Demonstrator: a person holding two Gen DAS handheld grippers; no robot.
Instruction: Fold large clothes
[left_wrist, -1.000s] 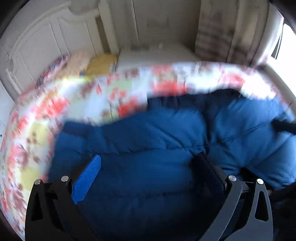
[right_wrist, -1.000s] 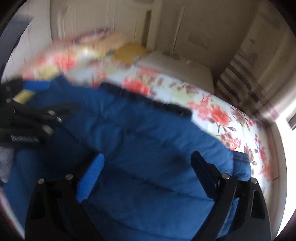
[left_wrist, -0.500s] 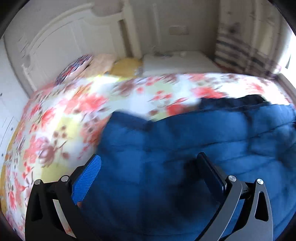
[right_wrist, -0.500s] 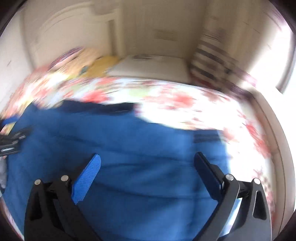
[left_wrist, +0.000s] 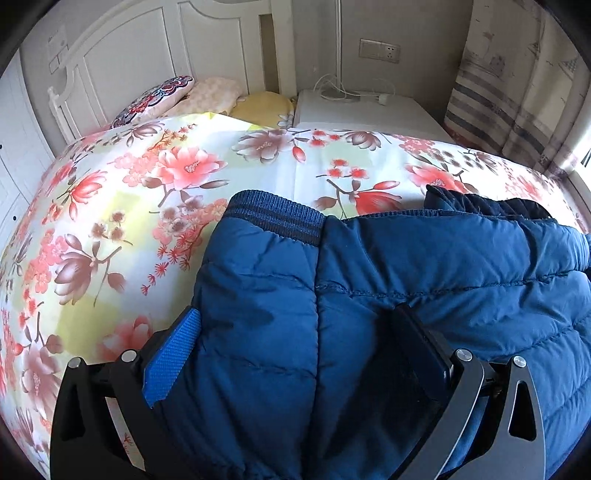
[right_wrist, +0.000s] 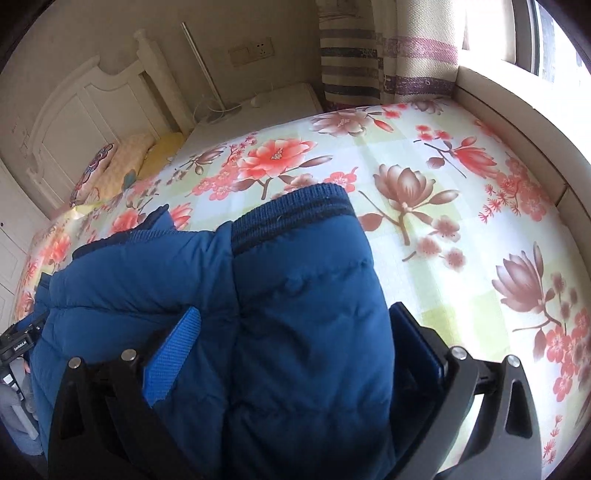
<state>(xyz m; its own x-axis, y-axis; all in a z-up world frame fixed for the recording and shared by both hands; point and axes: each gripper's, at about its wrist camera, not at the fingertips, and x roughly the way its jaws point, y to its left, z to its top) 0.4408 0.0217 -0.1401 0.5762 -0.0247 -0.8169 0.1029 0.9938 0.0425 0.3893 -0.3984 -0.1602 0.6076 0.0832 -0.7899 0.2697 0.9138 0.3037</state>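
A blue quilted puffer jacket (left_wrist: 388, 280) lies on the floral bedspread (left_wrist: 147, 206). Its left ribbed cuff (left_wrist: 273, 214) points toward the headboard. My left gripper (left_wrist: 295, 350) is open, its jaws standing wide on either side of the left sleeve; the blue pad (left_wrist: 171, 358) is at the sleeve's outer edge. In the right wrist view the jacket (right_wrist: 280, 314) ends in the right ribbed cuff (right_wrist: 295, 214). My right gripper (right_wrist: 295, 350) is open, its jaws wide either side of the right sleeve. The left gripper's body shows at the far left (right_wrist: 16, 343).
A white headboard (left_wrist: 122, 70) and pillows (left_wrist: 207, 96) are at the far end of the bed. A white nightstand (left_wrist: 362, 110) with a cable stands beside it. Striped curtains (right_wrist: 369, 48) and a window ledge (right_wrist: 517, 122) border the bed's right side.
Both grippers have swung outward from the jacket's middle to its sleeves. The sleeves now lie folded over the body with the cuffs pointing toward the headboard. The blur has settled.
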